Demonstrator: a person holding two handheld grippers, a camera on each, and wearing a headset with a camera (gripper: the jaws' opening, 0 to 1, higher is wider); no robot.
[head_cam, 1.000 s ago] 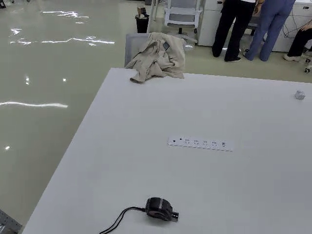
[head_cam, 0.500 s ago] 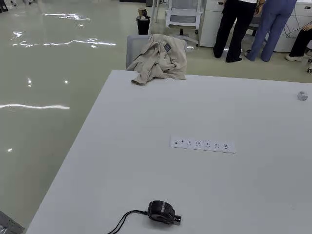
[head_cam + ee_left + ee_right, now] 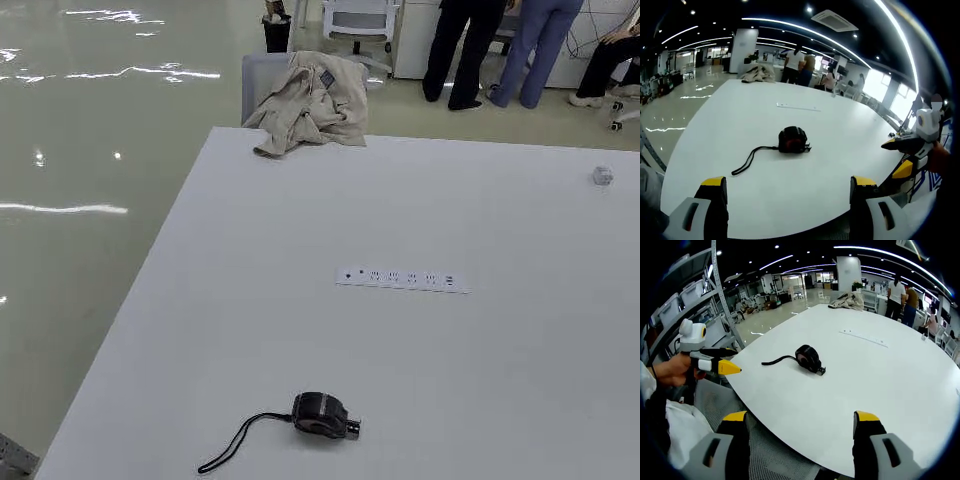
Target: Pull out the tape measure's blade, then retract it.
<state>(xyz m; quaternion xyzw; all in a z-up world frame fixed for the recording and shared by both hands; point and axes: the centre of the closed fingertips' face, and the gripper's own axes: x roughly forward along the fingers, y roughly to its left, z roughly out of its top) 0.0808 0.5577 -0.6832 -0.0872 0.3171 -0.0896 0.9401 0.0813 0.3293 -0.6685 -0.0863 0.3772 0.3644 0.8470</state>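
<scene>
A black tape measure [image 3: 322,415] lies on the white table [image 3: 480,360] near its front edge, blade in, with its black wrist strap [image 3: 235,450] trailing to the left. In the left gripper view the tape measure [image 3: 793,139] lies ahead of my left gripper [image 3: 788,185], which is open, empty and held back over the table's near edge. In the right gripper view the tape measure [image 3: 809,358] is well ahead of my right gripper [image 3: 800,417], also open and empty. Each gripper shows in the other's view: the right gripper [image 3: 907,150] and the left gripper [image 3: 715,365].
A white power strip [image 3: 402,279] is set in the middle of the table. A beige jacket [image 3: 308,100] hangs over a chair at the far edge. A small grey object [image 3: 601,175] sits at the far right. People stand beyond the table.
Only the head camera has shifted a little. The tape measure lies in the same spot on the table.
</scene>
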